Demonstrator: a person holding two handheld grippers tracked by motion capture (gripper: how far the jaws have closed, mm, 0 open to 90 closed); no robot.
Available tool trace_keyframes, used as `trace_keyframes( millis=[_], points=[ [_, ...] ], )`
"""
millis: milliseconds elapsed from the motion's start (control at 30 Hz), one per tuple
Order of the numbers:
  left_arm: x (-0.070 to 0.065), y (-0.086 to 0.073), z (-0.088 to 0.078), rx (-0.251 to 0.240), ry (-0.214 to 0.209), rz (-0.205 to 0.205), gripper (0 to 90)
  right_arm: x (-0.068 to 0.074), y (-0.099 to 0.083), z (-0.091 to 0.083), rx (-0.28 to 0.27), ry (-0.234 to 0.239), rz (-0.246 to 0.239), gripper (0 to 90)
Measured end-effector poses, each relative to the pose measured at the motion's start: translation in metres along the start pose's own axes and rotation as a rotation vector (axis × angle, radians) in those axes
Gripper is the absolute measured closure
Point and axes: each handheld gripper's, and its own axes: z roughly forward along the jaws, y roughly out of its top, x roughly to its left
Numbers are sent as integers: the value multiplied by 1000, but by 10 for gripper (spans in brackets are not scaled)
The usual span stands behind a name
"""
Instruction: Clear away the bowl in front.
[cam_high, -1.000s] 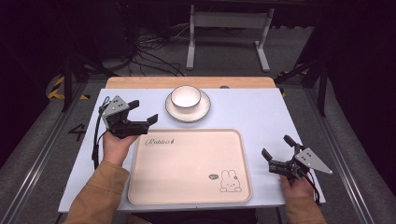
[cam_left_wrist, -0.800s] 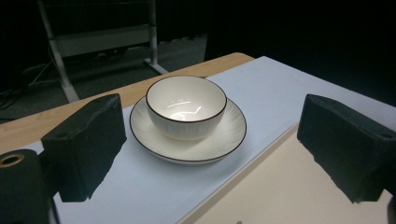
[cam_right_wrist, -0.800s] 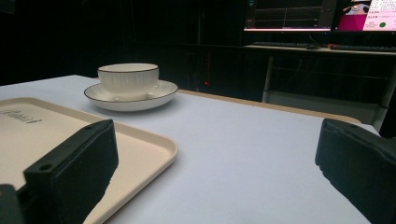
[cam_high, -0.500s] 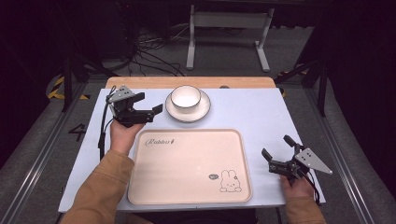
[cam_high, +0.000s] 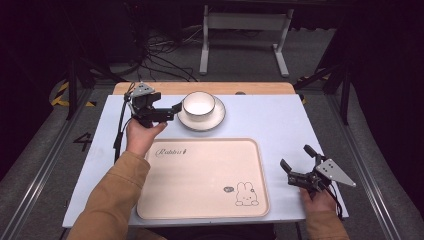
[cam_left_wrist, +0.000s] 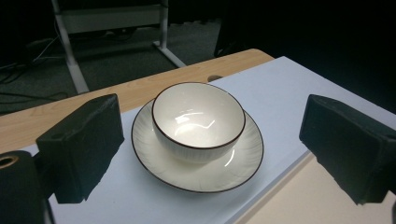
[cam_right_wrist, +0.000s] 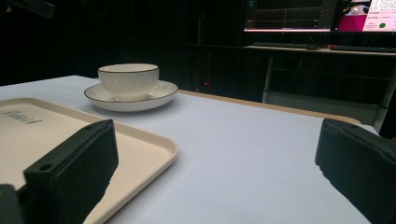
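— Tongs first, please: how do they stand?

— Left tongs are spread wide, gripping nothing; I have them beside the bowl, at its left in the high view; in the left gripper view the two black jaws stand apart on either side of the bowl and its saucer, short of both; whether the forward jaw touches the saucer's rim I cannot tell from above. Right tongs are parted too, holding nothing, low over the worktop just off the right edge of the tray.

— What differs from a second ago?

— My left hand has travelled from the tray's near left corner up and across to the bowl; half a second back it was already near, and now the jaws have closed the last of the gap; the right tongs have stayed where they were; bowl, saucer and tray have not moved.

— Where does the bowl sit?

— Upright in the saucer, at the far middle of the worktop, just beyond the tray's far edge and apart from it; the right gripper view shows bowl and saucer well off, past the tray.

— Anything hidden or unclear?

— The far side of the saucer is behind the bowl in the left gripper view; the tray's script is too small to read, though the rabbit drawing is plain; my right hand is partly under the tongs' body, and both sleeves are cut by the bottom edge.
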Motion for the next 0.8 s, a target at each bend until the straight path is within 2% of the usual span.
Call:
trace_keyframes(
  millis=[133,367,500,567,667,800],
  points=[
    [5,7,6,-8,-6,-24,100,0,0,0,0,0,0,1],
    [7,14,18,23,36,0,148,0,0,0,0,0,1,1],
    [8,16,27,46,40,-4,158,0,0,0,-1,0,1,1],
    [7,17,32,60,61,-9,160,0,0,0,-2,1,1,1],
    [8,19,37,64,50,-17,180,0,0,0,-2,1,0,1],
    [8,24,45,55,60,-8,181,0,0,0,-4,0,1,1]
  ],
)
